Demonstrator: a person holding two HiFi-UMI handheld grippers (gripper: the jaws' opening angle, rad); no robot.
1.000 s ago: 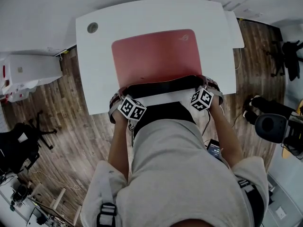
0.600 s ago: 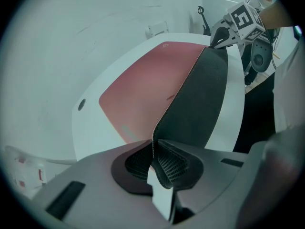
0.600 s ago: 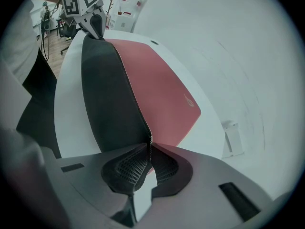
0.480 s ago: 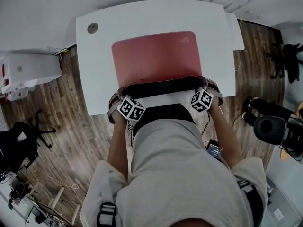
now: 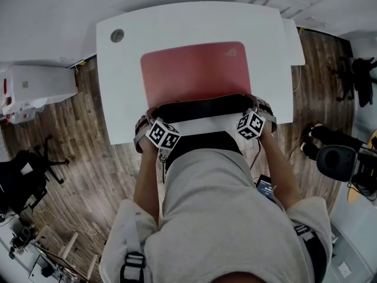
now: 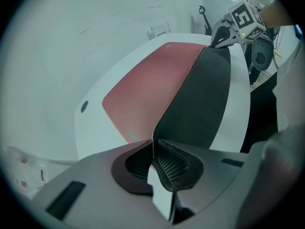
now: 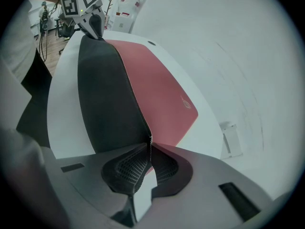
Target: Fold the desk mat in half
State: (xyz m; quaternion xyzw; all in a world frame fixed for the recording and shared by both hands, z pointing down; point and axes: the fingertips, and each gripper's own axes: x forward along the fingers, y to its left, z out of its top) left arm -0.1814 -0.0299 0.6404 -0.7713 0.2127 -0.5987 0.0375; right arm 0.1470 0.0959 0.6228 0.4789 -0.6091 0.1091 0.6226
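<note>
The desk mat [image 5: 194, 69] lies red side up on the white desk [image 5: 123, 87]. Its near edge is lifted and curled back, so the black underside [image 5: 203, 108] shows as a band. My left gripper [image 5: 150, 117] is shut on the mat's near left corner [image 6: 153, 140]. My right gripper [image 5: 259, 106] is shut on the near right corner [image 7: 149, 144]. In both gripper views the mat's edge stands pinched between the jaws, and the black underside [image 6: 200, 99] runs across to the other gripper [image 6: 220, 32]. The left gripper [image 7: 94, 26] shows in the right gripper view.
A round cable hole [image 5: 117, 35] sits in the desk's far left corner. A white panel [image 5: 294, 37] adjoins the desk's right side. On the wooden floor stand a white unit [image 5: 35, 90] at the left and chairs [image 5: 23, 181] and gear [image 5: 339, 155] on both sides.
</note>
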